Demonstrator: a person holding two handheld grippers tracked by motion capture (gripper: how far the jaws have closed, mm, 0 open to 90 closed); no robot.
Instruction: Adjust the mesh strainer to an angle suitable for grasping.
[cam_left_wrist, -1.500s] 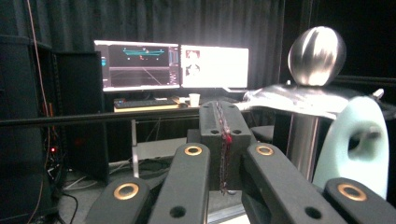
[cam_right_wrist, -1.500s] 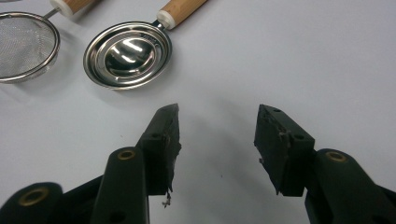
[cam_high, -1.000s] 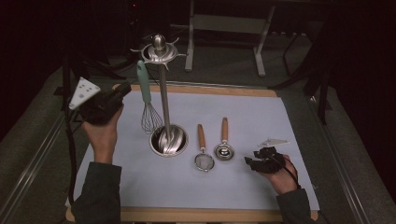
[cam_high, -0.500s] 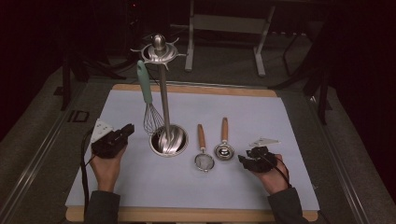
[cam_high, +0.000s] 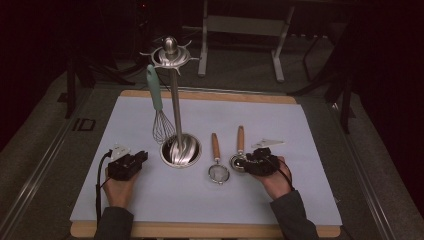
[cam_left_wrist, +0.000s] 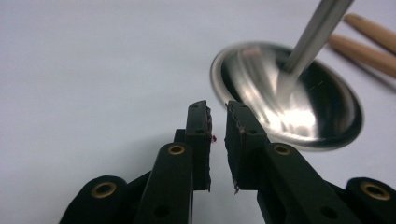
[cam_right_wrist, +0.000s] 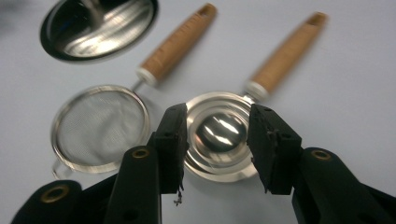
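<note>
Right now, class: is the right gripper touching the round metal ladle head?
Cannot tell. In the right gripper view, the right gripper has its jaws on either side of the ladle head, overlapping its rim, showing neither contact nor gap.

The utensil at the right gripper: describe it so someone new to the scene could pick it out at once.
Start at the tall steel stand on the pale mat; to its right lie two wooden-handled utensils side by side. Take the right-hand one, the steel funnel-like utensil, which lies between the open jaws of the right gripper. Its head is solid, shiny and ringed, whereas the strainer beside it is wire mesh.

A teal-handled whisk (cam_high: 159, 112) hangs from the steel stand (cam_high: 176, 107) (strainer (cam_high: 218, 165) nearby).
</note>
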